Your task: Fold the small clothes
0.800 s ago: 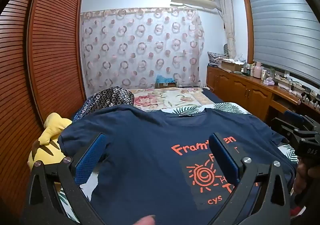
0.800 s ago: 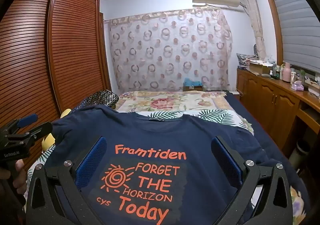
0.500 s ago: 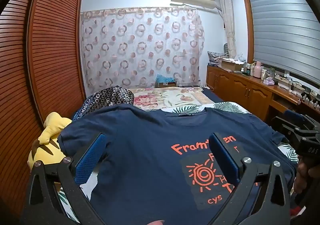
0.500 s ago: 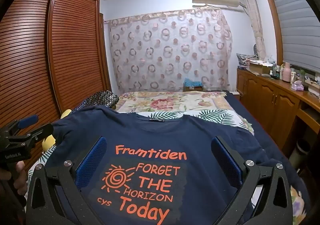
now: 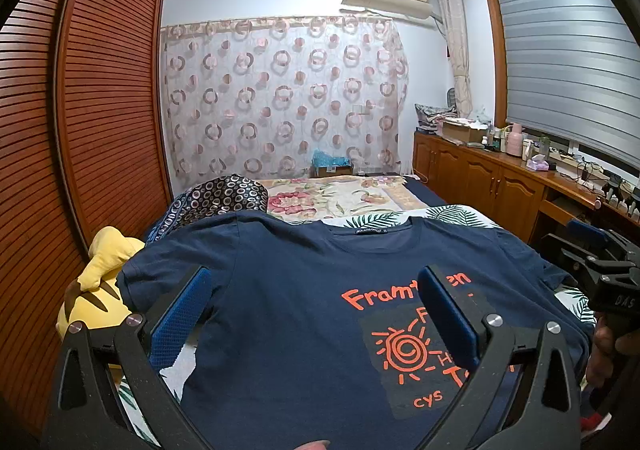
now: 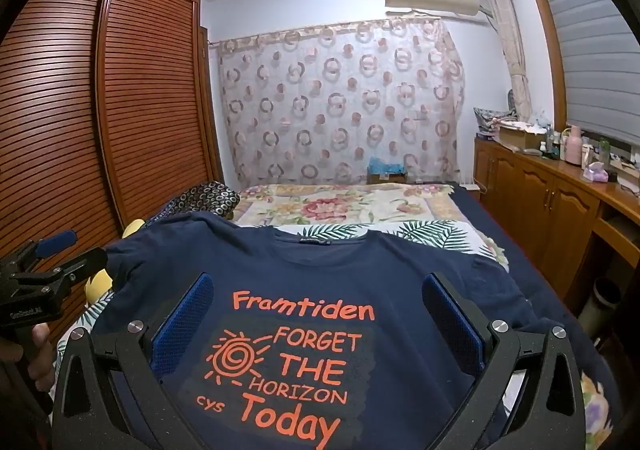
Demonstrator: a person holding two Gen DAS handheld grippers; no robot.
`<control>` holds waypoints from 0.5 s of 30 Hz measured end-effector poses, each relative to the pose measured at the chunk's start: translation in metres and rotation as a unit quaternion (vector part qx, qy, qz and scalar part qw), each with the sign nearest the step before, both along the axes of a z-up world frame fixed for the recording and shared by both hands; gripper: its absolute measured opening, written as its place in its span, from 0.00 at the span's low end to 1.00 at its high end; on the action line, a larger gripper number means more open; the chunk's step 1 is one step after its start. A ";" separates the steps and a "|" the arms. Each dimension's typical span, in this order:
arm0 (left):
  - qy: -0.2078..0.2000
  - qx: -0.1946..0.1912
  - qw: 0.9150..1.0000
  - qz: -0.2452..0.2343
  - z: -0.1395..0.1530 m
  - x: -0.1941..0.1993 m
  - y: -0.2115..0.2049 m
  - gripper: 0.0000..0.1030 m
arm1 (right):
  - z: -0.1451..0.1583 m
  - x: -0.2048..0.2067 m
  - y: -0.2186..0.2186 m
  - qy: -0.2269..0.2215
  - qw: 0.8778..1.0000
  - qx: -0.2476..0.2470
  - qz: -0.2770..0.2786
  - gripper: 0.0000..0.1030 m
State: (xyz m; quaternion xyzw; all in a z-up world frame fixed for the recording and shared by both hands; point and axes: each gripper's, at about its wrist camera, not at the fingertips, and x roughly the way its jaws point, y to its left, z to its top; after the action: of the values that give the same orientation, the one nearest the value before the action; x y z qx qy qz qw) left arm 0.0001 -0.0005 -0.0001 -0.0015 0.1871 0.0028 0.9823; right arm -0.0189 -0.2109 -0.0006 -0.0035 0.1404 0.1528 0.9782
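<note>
A navy T-shirt (image 5: 288, 290) with orange print lies spread flat, front up, on the bed; it also shows in the right wrist view (image 6: 320, 270). My left gripper (image 5: 314, 306) is open and empty, held above the shirt's left half. My right gripper (image 6: 318, 314) is open and empty above the printed chest. The right gripper shows at the right edge of the left wrist view (image 5: 596, 266). The left gripper shows at the left edge of the right wrist view (image 6: 48, 266). Neither touches the cloth.
A yellow plush toy (image 5: 96, 290) lies at the bed's left edge by the slatted wardrobe (image 5: 80, 110). A dark patterned pillow (image 5: 224, 194) and floral blanket (image 5: 336, 198) lie beyond the collar. A wooden sideboard (image 5: 500, 186) with bottles runs along the right.
</note>
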 end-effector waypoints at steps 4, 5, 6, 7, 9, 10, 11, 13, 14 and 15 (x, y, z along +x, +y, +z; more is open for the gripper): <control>-0.001 0.001 1.000 0.000 0.000 0.000 0.000 1.00 | 0.005 -0.002 0.003 -0.001 1.000 -0.001 0.001 1.00; 0.000 0.001 1.000 0.000 0.000 0.000 0.000 1.00 | 0.004 -0.002 0.003 -0.001 1.000 -0.001 0.001 1.00; -0.001 0.001 1.000 0.000 0.000 0.000 0.000 1.00 | 0.005 -0.002 0.004 -0.001 1.000 -0.001 0.001 1.00; -0.001 0.001 1.000 0.000 0.000 0.000 0.000 1.00 | 0.004 -0.002 0.003 -0.001 1.000 -0.001 0.001 1.00; -0.001 0.001 1.000 0.000 0.000 0.000 0.000 1.00 | 0.004 -0.002 0.003 -0.001 1.000 -0.001 0.001 1.00; -0.001 0.000 1.000 0.000 0.000 0.000 0.000 1.00 | 0.004 -0.002 0.003 -0.001 1.000 -0.001 0.001 1.00; -0.001 0.001 1.000 0.000 0.000 0.000 0.000 1.00 | 0.005 -0.002 0.003 -0.001 1.000 -0.001 0.001 1.00; -0.001 0.001 1.000 0.000 0.000 0.000 0.000 1.00 | 0.004 -0.002 0.003 -0.001 1.000 -0.001 0.001 1.00; -0.001 0.001 1.000 0.000 0.000 0.000 0.000 1.00 | 0.005 -0.002 0.003 -0.002 1.000 -0.001 0.001 1.00; -0.001 0.001 1.000 0.000 0.000 0.000 0.000 1.00 | 0.004 -0.002 0.003 -0.001 1.000 -0.001 0.001 1.00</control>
State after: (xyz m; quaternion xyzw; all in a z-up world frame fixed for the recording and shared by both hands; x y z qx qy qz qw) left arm 0.0002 -0.0006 0.0000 -0.0005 0.1861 0.0035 0.9825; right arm -0.0209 -0.2076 0.0035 -0.0045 0.1393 0.1533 0.9783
